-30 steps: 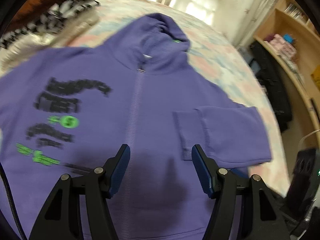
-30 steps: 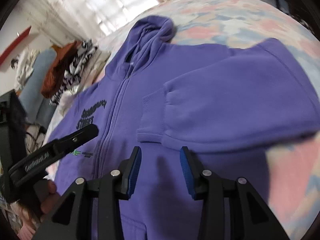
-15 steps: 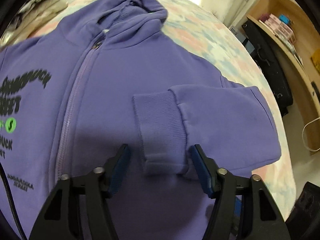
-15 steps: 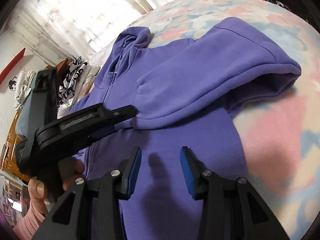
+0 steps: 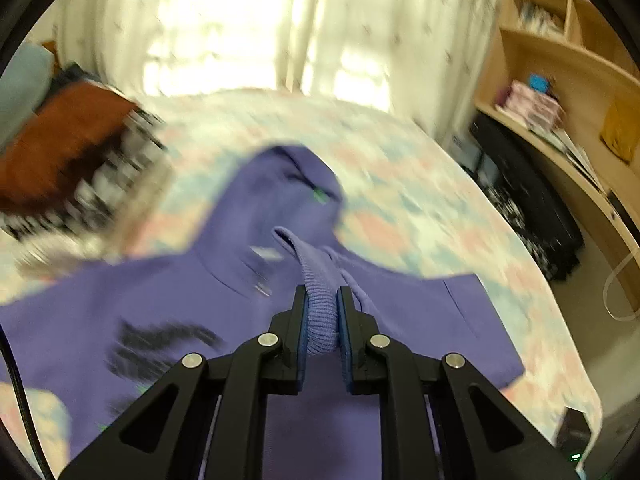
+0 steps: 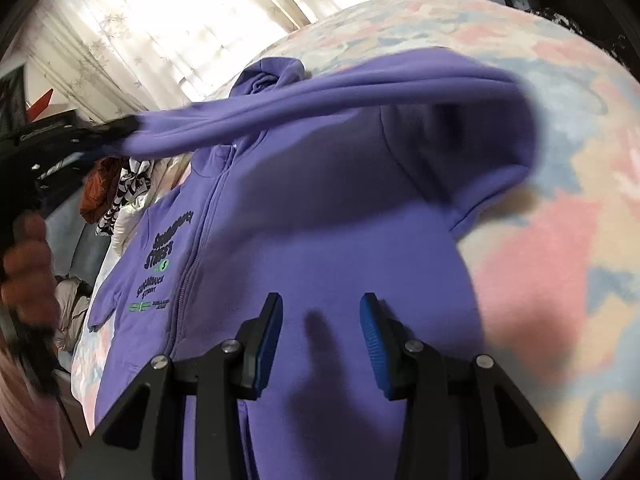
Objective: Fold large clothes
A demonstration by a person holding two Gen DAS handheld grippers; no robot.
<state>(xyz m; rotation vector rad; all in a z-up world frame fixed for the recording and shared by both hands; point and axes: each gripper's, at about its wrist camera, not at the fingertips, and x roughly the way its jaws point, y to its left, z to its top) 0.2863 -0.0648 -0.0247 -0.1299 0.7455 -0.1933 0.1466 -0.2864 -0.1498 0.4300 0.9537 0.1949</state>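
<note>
A purple zip hoodie [image 5: 192,300] with dark and green print lies face up on a pastel bedspread [image 5: 420,208], hood [image 5: 288,184] at the far end. My left gripper [image 5: 322,300] is closing, and its pads press on the ribbed sleeve cuff [image 5: 316,276], held up off the body. In the right wrist view the lifted sleeve [image 6: 340,96] stretches across above the hoodie [image 6: 320,248] to the left gripper [image 6: 120,132]. My right gripper [image 6: 320,320] hovers open over the hoodie's lower front with nothing between its fingers.
A pile of rust and black-and-white clothes [image 5: 80,168] lies at the bed's far left. Wooden shelves [image 5: 560,80] and a dark bag [image 5: 528,216] stand to the right of the bed. Bright curtains [image 5: 240,24] hang behind. A person's hand [image 6: 28,264] shows at the left.
My left gripper closed on the sleeve cuff and rose, pulling the folded sleeve up off the hoodie's chest. The right gripper stayed open and shifted slightly.
</note>
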